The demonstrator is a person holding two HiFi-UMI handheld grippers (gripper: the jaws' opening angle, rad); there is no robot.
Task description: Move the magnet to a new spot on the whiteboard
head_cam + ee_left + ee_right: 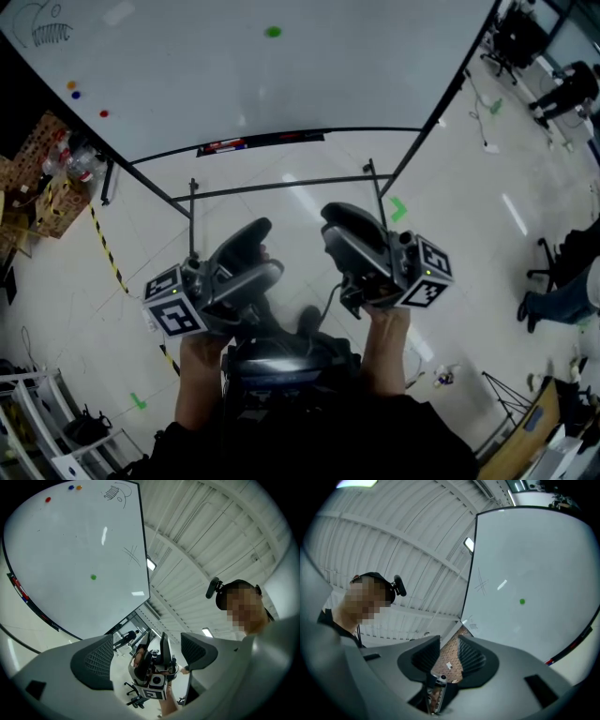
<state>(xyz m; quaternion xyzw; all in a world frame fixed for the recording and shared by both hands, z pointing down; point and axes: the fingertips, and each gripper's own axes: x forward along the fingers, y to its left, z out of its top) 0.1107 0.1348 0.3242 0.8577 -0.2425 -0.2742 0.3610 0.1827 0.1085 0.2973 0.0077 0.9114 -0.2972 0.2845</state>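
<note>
A person stands back from a whiteboard (281, 84), a hand-held gripper in each hand, drawn in close to the body. The left gripper (258, 253) has its jaws wide apart with nothing in them; its own view shows only the other gripper in the gap. The jaws of the right gripper (339, 232) stand a narrow gap apart and are also empty.

The green magnet (273, 32), judged to be the one to move, sits alone on the bare middle of the board. It is well ahead of and above both sets of jaws, up to the left of the left pair and up to the right of the right pair. Three small coloured dots (76, 94), likely other magnets, cluster far off to the left pair's side.

The task looks not yet begun, and the step in hand is the approach. It would go best by stepping in and bringing one gripper square to the board, jaws spread either side of the magnet. The jaws should close on its rim, then lift it straight off rather than drag it across the surface.
</note>
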